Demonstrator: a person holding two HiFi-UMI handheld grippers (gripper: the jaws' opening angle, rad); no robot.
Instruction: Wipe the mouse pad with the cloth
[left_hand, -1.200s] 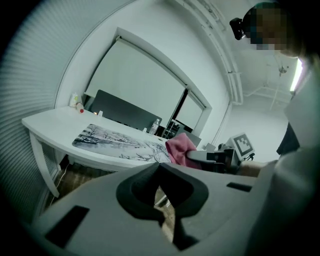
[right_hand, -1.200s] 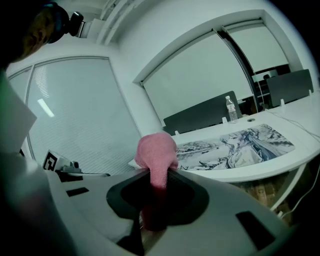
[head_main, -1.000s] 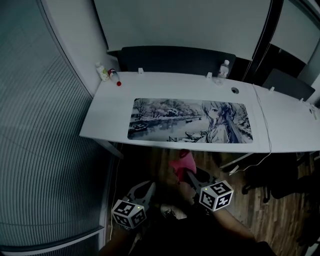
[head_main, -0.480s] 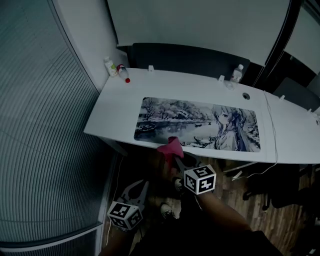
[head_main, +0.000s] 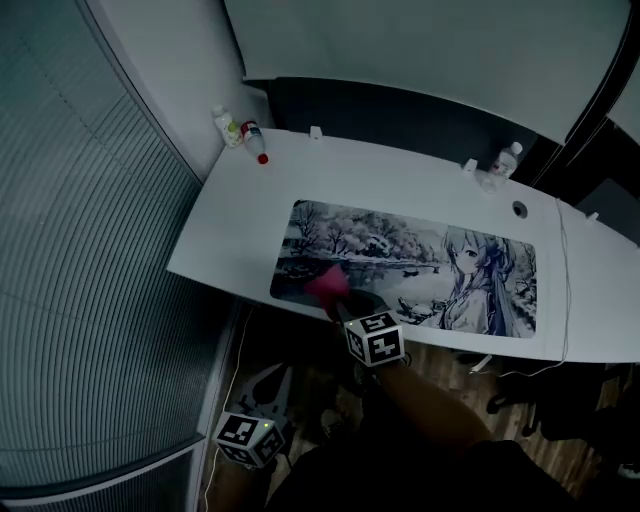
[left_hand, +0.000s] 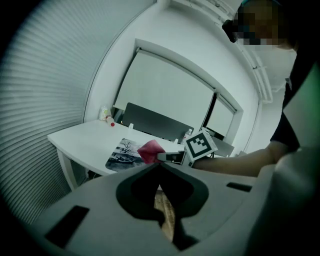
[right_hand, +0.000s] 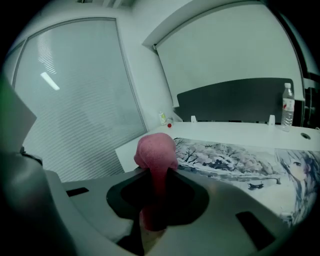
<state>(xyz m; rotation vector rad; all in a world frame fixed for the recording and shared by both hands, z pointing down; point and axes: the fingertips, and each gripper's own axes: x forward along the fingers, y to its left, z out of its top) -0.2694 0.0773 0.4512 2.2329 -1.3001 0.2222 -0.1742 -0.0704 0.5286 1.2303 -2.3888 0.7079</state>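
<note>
A long mouse pad (head_main: 420, 265) printed with a winter scene and a cartoon girl lies on the white desk (head_main: 230, 235). My right gripper (head_main: 340, 305) is shut on a bunched pink cloth (head_main: 326, 284), which sits over the pad's near left corner. Whether it touches the pad I cannot tell. In the right gripper view the cloth (right_hand: 156, 152) bulges out above the jaws, with the pad (right_hand: 235, 157) just beyond. My left gripper (head_main: 272, 385) hangs low below the desk edge, over the wooden floor, shut and holding nothing.
Two small bottles (head_main: 228, 128) stand at the desk's back left corner and a clear water bottle (head_main: 505, 160) at the back right. A cable hole (head_main: 519, 209) lies near the pad's far right. A glass wall with blinds (head_main: 90, 300) runs along the left.
My right gripper has carried the pink cloth up and forward from below the desk edge onto the pad's near left corner. The left gripper has stayed low.
</note>
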